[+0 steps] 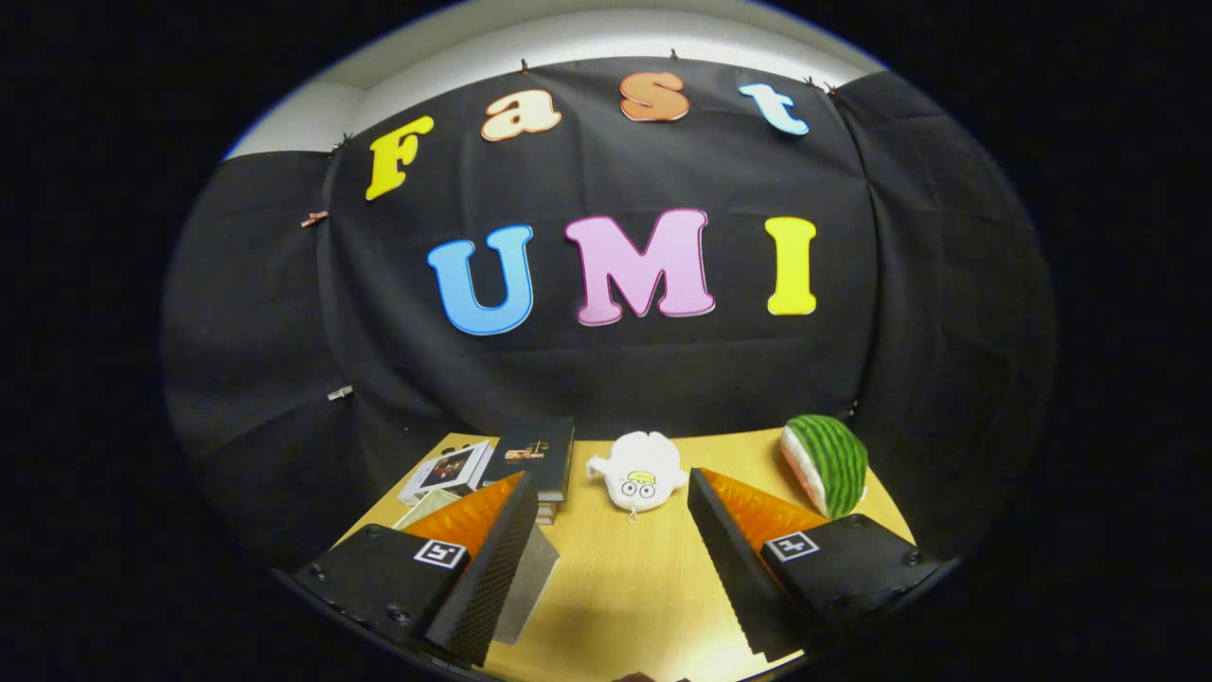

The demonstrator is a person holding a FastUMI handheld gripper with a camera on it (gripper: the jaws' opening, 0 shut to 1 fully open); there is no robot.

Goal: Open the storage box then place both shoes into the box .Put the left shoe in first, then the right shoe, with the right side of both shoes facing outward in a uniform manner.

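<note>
Here, Your Jaws Are Wide Open Over the Counter

You look down on a light wooden counter (625, 578). A black cloth wall hangs behind it, and a strip of pale ceiling shows above the cloth.

Your gripper (606, 568) has its jaws spread far apart. They hold nothing and touch nothing. Bare wood shows in the gap between them.

Beyond the jaws, near the far edge of the counter, sits a small white plush toy (637, 475) with a little face. It lies just ahead of the gap, a bit toward the right finger. Farther right, beyond the right finger, a watermelon slice toy (827, 462) stands near the counter's far right corner, well apart from the plush toy.

Beyond the left finger lies a dark book (533, 453) on top of other books. Just beside it on the left is a white-framed card (445, 471). A flat grey panel (532, 580) pokes out from behind the left finger, close to it. You cannot tell what this panel belongs to.

You cannot pick out the storage box or the shoes for sure among these things.
</note>
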